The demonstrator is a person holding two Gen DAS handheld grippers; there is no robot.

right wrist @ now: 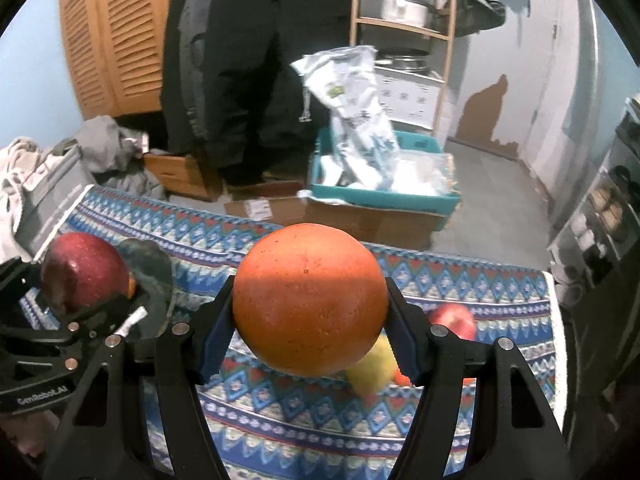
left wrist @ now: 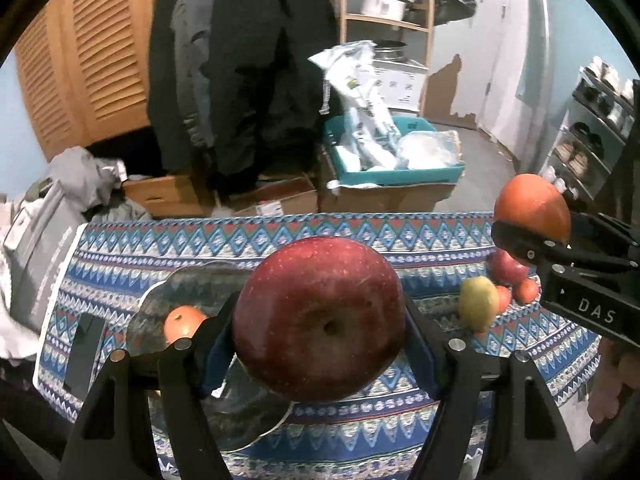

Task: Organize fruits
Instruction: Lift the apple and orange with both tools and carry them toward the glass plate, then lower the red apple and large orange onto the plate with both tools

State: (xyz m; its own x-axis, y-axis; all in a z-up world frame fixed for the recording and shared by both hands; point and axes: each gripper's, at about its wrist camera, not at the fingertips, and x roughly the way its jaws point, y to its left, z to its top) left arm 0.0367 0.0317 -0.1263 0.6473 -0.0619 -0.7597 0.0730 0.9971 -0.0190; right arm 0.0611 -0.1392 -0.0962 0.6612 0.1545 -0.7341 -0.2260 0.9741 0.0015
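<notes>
My left gripper (left wrist: 320, 320) is shut on a dark red apple (left wrist: 320, 320) and holds it above a grey glass plate (left wrist: 192, 284) that carries an orange (left wrist: 182, 322). My right gripper (right wrist: 310, 300) is shut on a large orange (right wrist: 310, 300) above the patterned cloth. The right gripper with its orange (left wrist: 532, 208) shows at the right of the left wrist view. The left gripper's apple (right wrist: 82, 274) shows at the left of the right wrist view, over the plate (right wrist: 154, 264). A yellow lemon (left wrist: 478, 304) (right wrist: 372, 368) and red apples (left wrist: 508, 268) (right wrist: 454, 320) lie on the cloth.
The table has a blue patterned cloth (left wrist: 420, 240). A grey box (left wrist: 36, 252) lies at its left end. Beyond the far edge stand cardboard boxes (left wrist: 384, 196), a teal bin (left wrist: 400, 176) with bags, hanging dark coats (left wrist: 240, 60) and a wooden shelf (left wrist: 384, 20).
</notes>
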